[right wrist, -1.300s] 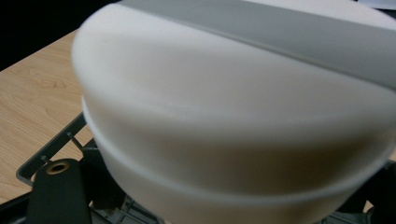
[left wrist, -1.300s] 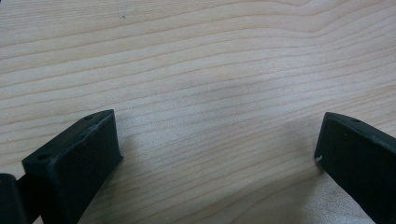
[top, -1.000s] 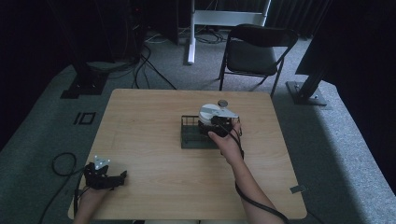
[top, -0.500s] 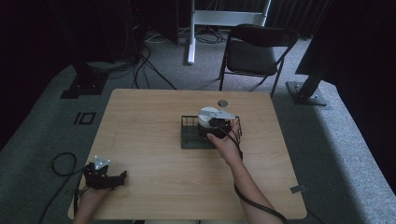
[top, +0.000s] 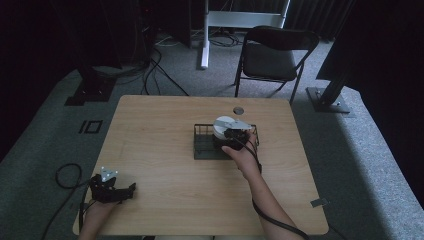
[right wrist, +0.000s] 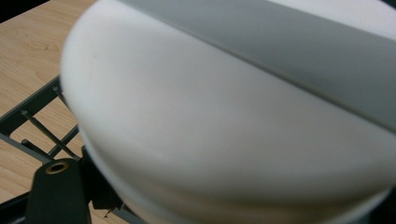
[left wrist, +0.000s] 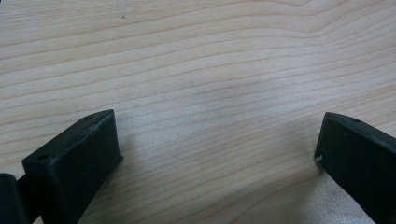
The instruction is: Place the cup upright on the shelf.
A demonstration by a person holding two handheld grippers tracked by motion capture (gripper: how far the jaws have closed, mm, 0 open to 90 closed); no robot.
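Since a second ago the right gripper (top: pixel 235 136) and the white plate (top: pixel 226 124) it carries have shifted slightly toward the left end of the black wire rack (top: pixel 202 148), while the left gripper (top: pixel 112 190) has stayed put near the front left corner of the table (top: pixel 150 130).

One plate, one rack, two grippers and one small round dark disc (top: pixel 238 110) sit on or over the tabletop — the disc lies alone near the far edge, just behind the rack. One folding chair (top: pixel 272 55) stands beyond the far edge, apart from the table.

In the right gripper view the plate (right wrist: pixel 224 130) looms large and blurred, tilted on edge above the rack's wire bars (right wrist: pixel 42 126). One black jaw shows at the lower left against the plate's rim; the other is hidden, yet the plate hangs at the gripper, so the jaws look clenched on it.

In the left gripper view the two black jaws stand wide apart over bare wood (left wrist: pixel 201 93), holding nothing.

Open room is generous: the whole left half of the table is bare between the rack and the left gripper, and a broad strip lies free along the near edge. The rack sits right of centre, well clear of the right edge.
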